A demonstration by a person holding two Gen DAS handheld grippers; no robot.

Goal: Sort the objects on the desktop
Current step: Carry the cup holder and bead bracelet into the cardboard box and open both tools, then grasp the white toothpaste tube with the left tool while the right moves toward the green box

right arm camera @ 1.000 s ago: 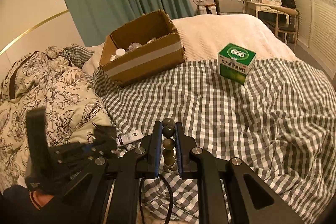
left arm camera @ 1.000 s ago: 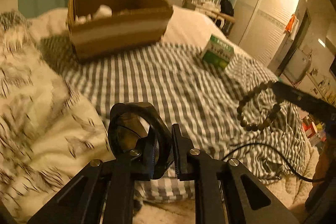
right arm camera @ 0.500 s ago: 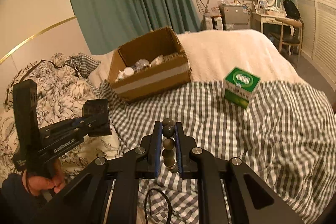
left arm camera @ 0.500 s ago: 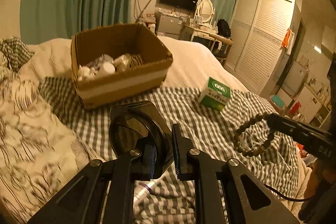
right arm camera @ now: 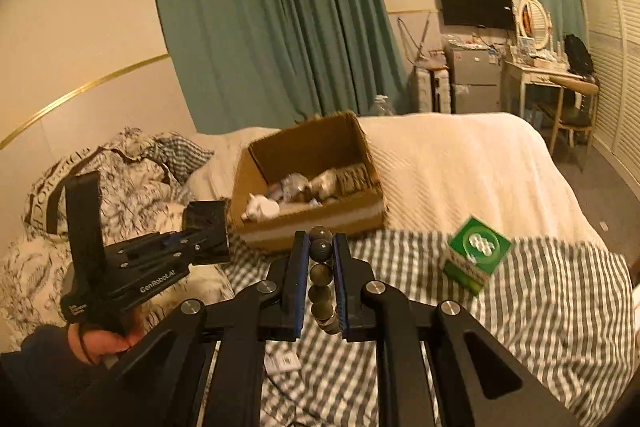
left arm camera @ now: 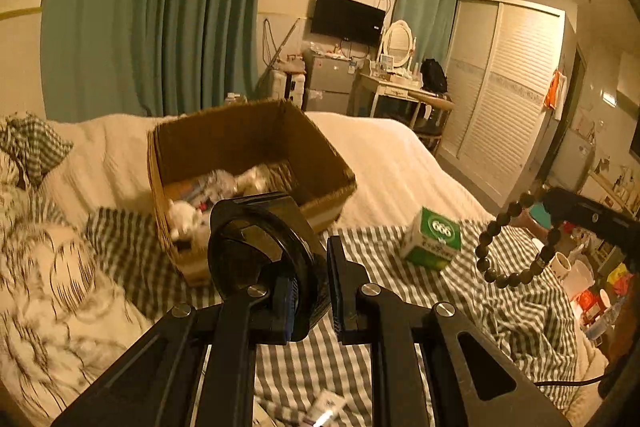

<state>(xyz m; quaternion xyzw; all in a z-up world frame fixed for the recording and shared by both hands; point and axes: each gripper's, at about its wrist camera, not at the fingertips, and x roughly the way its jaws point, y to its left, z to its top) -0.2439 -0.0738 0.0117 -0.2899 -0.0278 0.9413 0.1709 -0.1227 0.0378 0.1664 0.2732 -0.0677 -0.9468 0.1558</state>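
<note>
Beaded bracelet point(right arm camera: 321, 281) clamped between nearly closed jaws of right gripper point(right arm camera: 321, 283), beads stacked in a line running along the fingers, topmost bead just past the fingertips; in the left wrist view the same bracelet point(left arm camera: 516, 243) seen as an open loop dangling below the right gripper point(left arm camera: 548, 205), held in the air above the checked blanket point(left arm camera: 500, 311). Black round-framed object point(left arm camera: 256, 247), exact kind not discernible, pinched at its lower edge by the narrowly parted jaws of left gripper point(left arm camera: 310, 291), flat face turned toward the camera and slightly leftward, ring standing upright above the fingertips; in the right wrist view only a dark rectangular edge of it visible at the tip of the left gripper point(right arm camera: 208, 233), with the person's hand point(right arm camera: 100, 341) around the handle. Cardboard box point(right arm camera: 308, 223) open-topped on the bed beyond both grippers, holding mixed small items, long side running left to right. Green medicine box point(right arm camera: 476, 255) tilted on the blanket, right of the cardboard box and apart from it. Small tube point(left arm camera: 328, 409) partly visible on the blanket beneath the left gripper, seen only in the left wrist view. Floral quilt point(right arm camera: 132, 179) bunched at left.
</note>
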